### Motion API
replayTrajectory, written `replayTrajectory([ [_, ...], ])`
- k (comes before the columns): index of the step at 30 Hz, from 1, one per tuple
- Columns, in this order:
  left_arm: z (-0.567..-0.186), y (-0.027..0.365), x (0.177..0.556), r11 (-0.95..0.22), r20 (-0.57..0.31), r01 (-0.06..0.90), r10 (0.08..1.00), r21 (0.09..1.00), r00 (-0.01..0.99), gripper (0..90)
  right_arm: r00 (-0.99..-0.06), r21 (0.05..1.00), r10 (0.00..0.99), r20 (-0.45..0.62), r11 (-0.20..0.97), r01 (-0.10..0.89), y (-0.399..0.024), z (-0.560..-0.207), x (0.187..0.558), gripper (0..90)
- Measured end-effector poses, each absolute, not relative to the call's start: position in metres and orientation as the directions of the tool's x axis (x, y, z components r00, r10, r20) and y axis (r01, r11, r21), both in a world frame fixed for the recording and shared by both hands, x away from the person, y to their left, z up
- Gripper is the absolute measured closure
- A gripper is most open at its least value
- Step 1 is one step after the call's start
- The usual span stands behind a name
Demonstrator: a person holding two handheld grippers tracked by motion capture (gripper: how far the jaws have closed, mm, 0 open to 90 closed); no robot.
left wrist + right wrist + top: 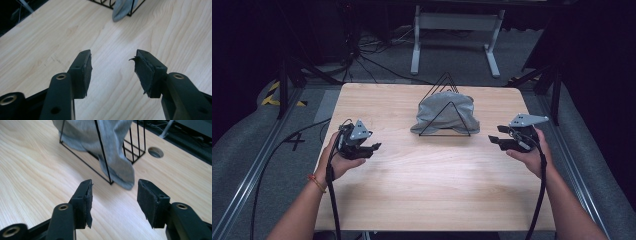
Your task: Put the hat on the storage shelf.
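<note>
A grey cloth (446, 112) hangs draped over a black wire rack (446, 82) of triangular frames at the middle back of the wooden table (437, 185). My left gripper (374, 147) is held to the rack's left, jaws apart, nothing between them. My right gripper (495, 135) is held to the rack's right, also open and empty. In the right gripper view the cloth (115, 157) hangs down past the rack's corner (110, 178) just beyond my right gripper (114, 195). In the left gripper view a cloth corner (121, 11) and rack base (102, 3) lie far ahead of my left gripper (113, 65).
A round cable hole (155, 152) sits in the tabletop behind the rack. A white stand (456, 35) and cables lie on the floor beyond the table. Metal rails run along both table sides.
</note>
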State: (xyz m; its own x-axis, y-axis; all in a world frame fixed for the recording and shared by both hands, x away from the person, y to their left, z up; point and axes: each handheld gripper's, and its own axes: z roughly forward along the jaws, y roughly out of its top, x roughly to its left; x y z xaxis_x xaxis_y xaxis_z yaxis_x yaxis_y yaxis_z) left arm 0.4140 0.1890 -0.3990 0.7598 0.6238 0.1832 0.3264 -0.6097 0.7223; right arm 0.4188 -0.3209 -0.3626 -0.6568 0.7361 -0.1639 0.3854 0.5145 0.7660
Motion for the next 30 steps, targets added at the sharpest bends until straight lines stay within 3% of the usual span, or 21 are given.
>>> replayTrajectory([
  [18, -0.441, 0.208, 0.385, -0.649, 0.139, 0.396, 0.613, 0.649, 0.778, 17.9, -0.634, 0.743, 0.758, -0.157, 0.513, 0.429, -0.351, -0.4, 0.377, 30.2],
  [30, -0.472, 0.226, 0.367, -0.621, 0.073, 0.423, 0.613, 0.66, 0.786, 17.1, -0.604, 0.719, 0.791, -0.102, 0.478, 0.504, -0.381, -0.44, 0.348, 28.4],
])
